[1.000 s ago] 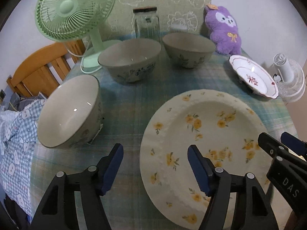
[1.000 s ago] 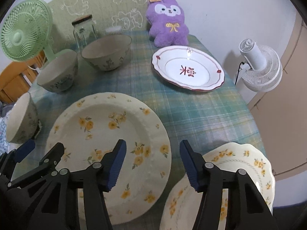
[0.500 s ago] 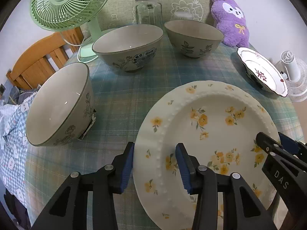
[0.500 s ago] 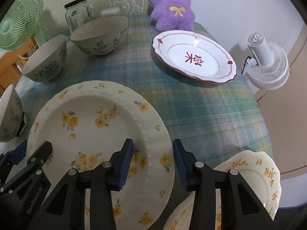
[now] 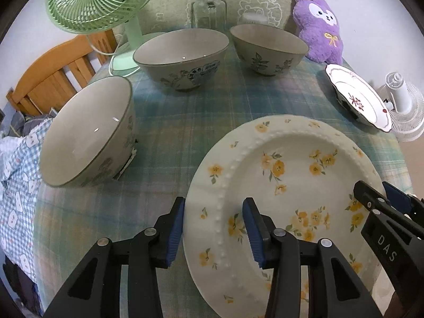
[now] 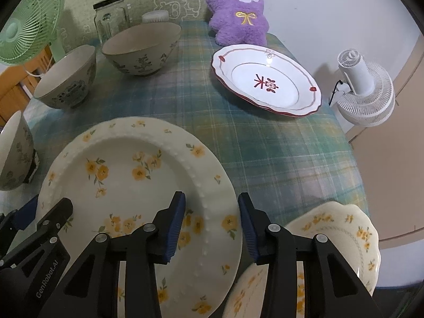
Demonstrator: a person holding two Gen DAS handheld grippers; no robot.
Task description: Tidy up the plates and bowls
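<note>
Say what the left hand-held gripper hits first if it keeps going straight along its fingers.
The large yellow-flowered plate. The left hand-held gripper already straddles its near-left rim, one finger outside, one over the plate. Pushed on, it would likely meet that rim, then the checked tablecloth under it. Depth is unclear.

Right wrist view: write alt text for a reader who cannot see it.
The right gripper straddles the rim of a large yellow-flowered plate on a plaid tablecloth. Behind stand two bowls, a red-trimmed plate and a purple plush toy.
</note>
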